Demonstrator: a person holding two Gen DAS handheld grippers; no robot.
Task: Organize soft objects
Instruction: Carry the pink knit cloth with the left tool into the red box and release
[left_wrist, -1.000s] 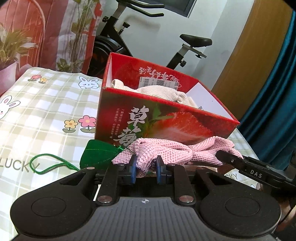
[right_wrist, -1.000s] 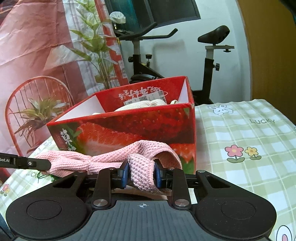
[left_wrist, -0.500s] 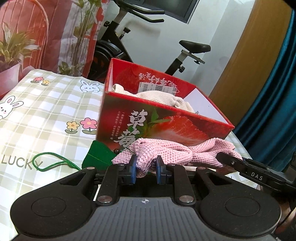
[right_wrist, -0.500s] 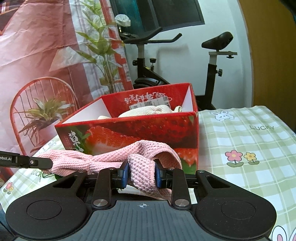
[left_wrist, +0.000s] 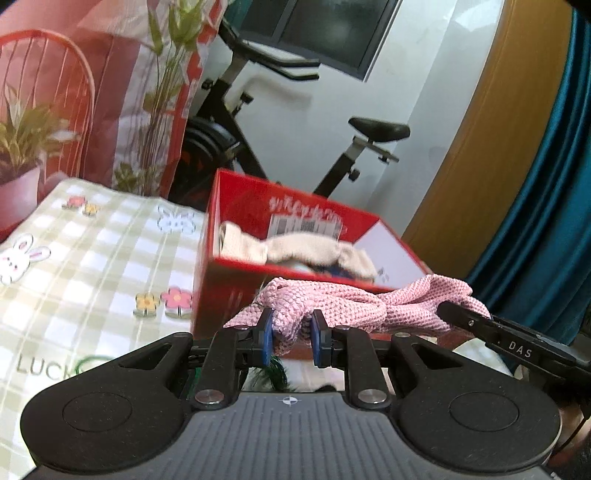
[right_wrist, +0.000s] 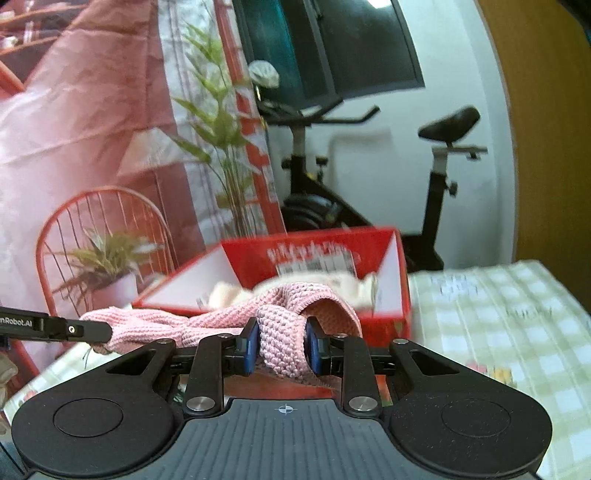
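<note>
A pink knitted cloth (left_wrist: 354, 306) hangs stretched between both grippers, level with the near rim of the red strawberry box (left_wrist: 229, 295). My left gripper (left_wrist: 291, 334) is shut on one end of it. My right gripper (right_wrist: 281, 343) is shut on the other end (right_wrist: 280, 332). The box (right_wrist: 391, 314) holds a cream knitted cloth (left_wrist: 303, 251), also seen in the right wrist view (right_wrist: 229, 293). Each gripper's finger shows in the other's view.
The box stands on a green checked tablecloth (left_wrist: 92, 258) with flowers and rabbits. A green leaf-shaped item with a cord (left_wrist: 275, 373) lies under my left gripper. An exercise bike (right_wrist: 436, 184), a potted plant (right_wrist: 107, 266) and a red chair stand behind.
Both grippers have risen with the pink cloth, from in front of the box's side up to its rim. The view is blurred from motion.
</note>
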